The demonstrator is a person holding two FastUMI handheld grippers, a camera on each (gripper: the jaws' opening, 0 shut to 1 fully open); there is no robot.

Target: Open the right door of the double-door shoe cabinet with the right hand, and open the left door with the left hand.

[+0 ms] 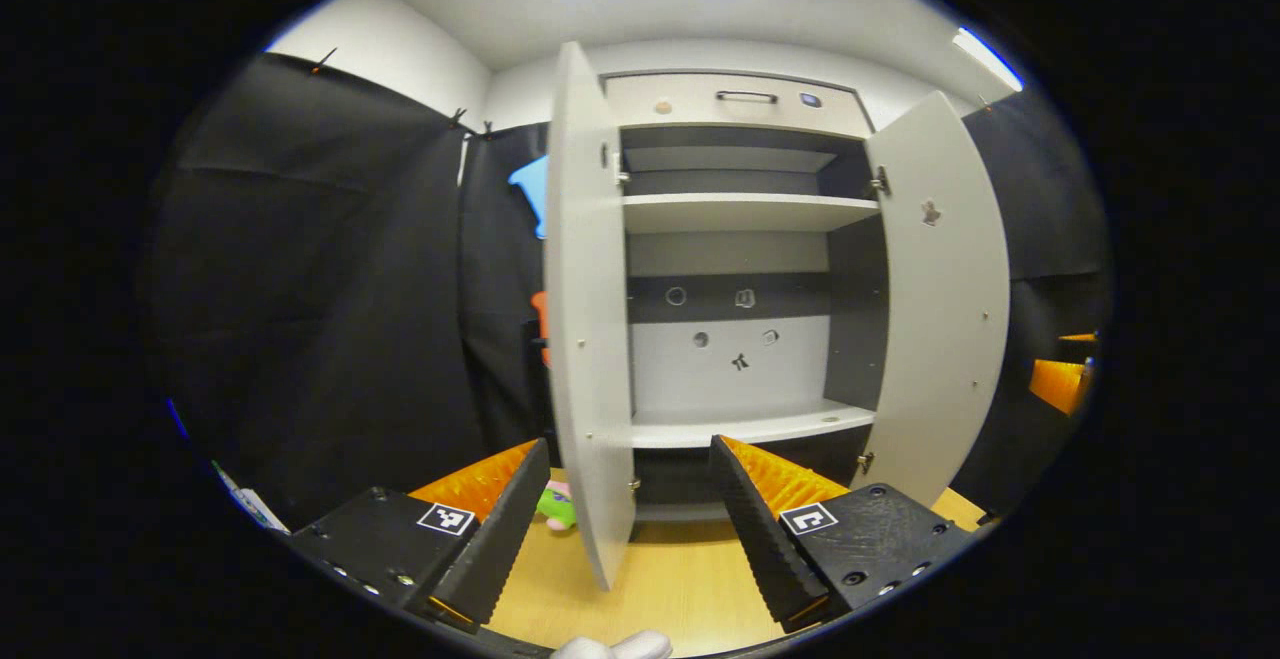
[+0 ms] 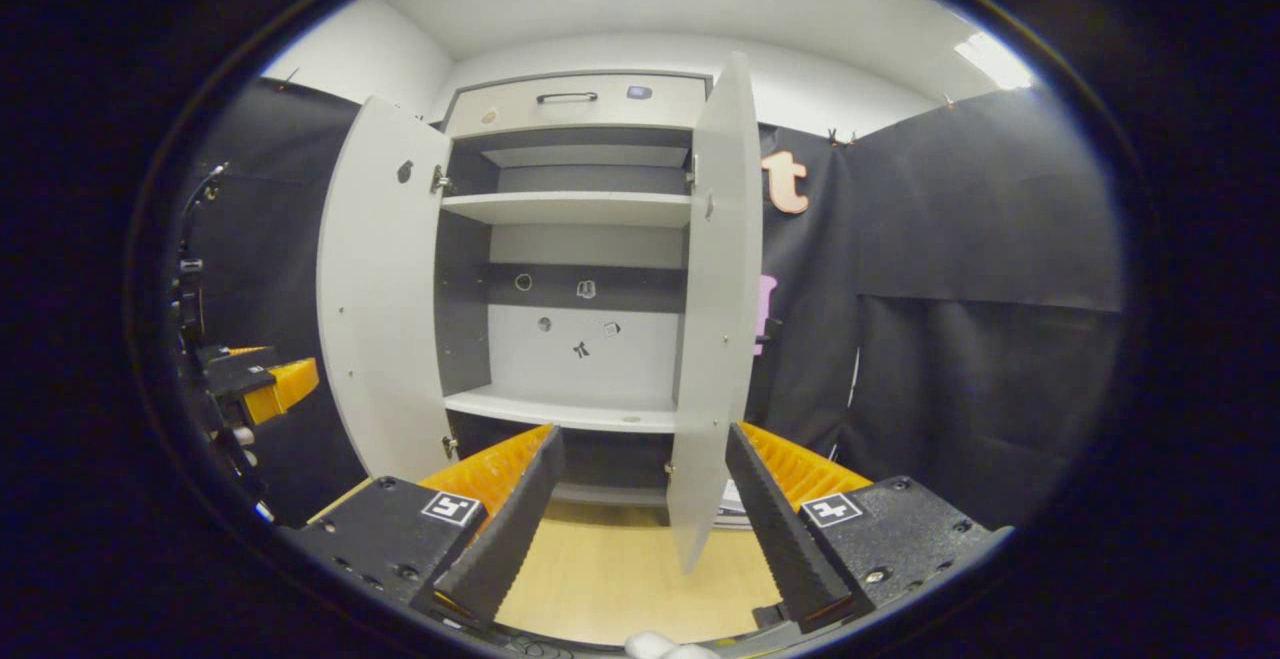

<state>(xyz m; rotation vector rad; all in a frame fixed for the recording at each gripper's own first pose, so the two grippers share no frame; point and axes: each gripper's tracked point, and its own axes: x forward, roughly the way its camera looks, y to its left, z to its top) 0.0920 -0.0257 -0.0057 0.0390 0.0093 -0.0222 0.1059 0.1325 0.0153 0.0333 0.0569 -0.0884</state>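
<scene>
Both doors swung wide: left door edge-on between the released left tool, right door between the released right tool; forward drift risks knocking either door shut.

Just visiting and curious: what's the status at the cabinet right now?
Left gripper open, astride left door edge. Right gripper open, astride right door edge. Both doors swung open. Nothing in the way.

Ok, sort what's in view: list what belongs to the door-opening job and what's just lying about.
Job:
- left door, swung open
- right door, swung open
- left hand-held gripper, open
- right hand-held gripper, open

Lying about:
- green and pink toy on the wooden table
- drawer above the shelves
</scene>
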